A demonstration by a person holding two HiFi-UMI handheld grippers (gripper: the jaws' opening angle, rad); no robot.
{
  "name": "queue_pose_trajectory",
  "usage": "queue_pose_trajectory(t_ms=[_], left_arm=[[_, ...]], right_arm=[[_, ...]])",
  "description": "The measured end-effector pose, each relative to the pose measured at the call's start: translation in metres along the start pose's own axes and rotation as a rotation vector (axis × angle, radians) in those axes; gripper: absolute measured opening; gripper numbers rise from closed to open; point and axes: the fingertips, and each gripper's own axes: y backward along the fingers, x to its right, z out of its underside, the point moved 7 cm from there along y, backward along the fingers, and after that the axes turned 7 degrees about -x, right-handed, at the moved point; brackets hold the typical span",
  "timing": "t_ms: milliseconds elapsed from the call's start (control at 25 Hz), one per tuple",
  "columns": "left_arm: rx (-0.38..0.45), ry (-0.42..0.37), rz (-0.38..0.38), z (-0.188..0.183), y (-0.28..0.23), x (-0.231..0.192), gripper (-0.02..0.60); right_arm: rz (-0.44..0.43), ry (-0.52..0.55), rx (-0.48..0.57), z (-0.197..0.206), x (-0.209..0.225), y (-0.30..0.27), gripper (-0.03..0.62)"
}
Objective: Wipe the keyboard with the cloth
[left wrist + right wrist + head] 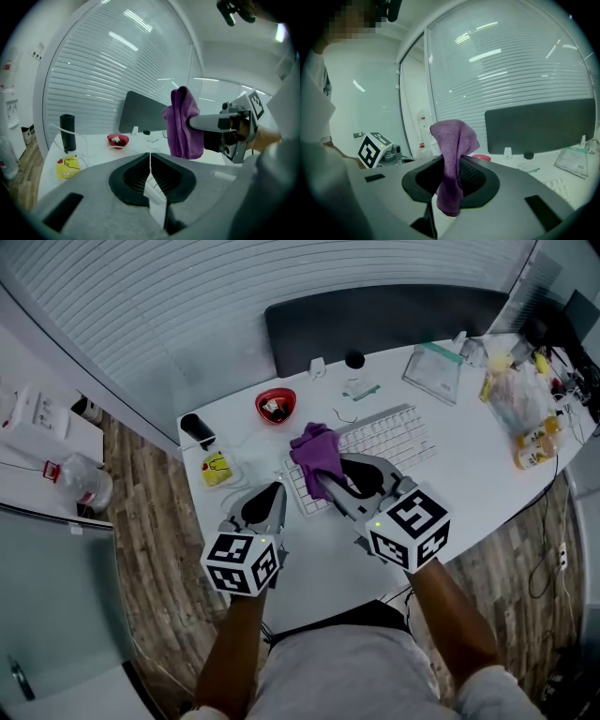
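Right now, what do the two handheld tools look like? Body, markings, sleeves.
Left tool and right tool: grey moulded bodies, black ribbed jaw lining. The left cube and right cube are white with black square markers, each with a small green light. No cables visible. Forearms bare; white sleeve on the right arm.

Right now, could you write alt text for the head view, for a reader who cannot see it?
Seen from above, the right gripper has its jaws shut on a purple cloth at the left end of a white keyboard on a white table. The left gripper, jaws shut and empty, is beside it; a red bowl stands farther back.
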Motion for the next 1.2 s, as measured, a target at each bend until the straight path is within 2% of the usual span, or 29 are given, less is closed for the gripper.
queue_pose_trajectory(t_ms=[200,240,320,360,640,800,1000,1200], left_arm=[[-0.092,0.071,-0.019,0.016,-0.017,-0.006,0.022],[-0.106,0.088,-0.017,0.018,-0.02,-0.006,0.034],[-0.132,0.122,-0.016,0.022,-0.025,-0.008,0.113],[-0.145,0.138,-0.018,0.025,-0.026,-0.008,0.118],[-0.241,0.267,-0.008,0.042,-0.041,-0.013,0.118],[-0.301,0.32,0.011,0.048,-0.051,-0.014,0.12],[-0.318,0.348,0.003,0.052,-0.058,-0.017,0.118],[-0.317,0.39,0.035,0.054,-0.059,-0.021,0.118]], right_arm=[[0.002,-0.016,-0.12,0.006,0.005,-0.025,0.083],[0.005,-0.019,-0.143,0.006,0.006,-0.029,0.084],[0.008,-0.021,-0.195,0.008,0.007,-0.038,0.084],[0.011,-0.02,-0.224,0.01,0.007,-0.043,0.083],[0.013,-0.005,-0.415,0.024,0.013,-0.073,0.084],[-0.005,0.013,-0.48,0.027,0.014,-0.084,0.084],[-0.044,0.029,-0.539,0.032,0.018,-0.099,0.084],[-0.063,0.062,-0.599,0.038,0.026,-0.111,0.084]])
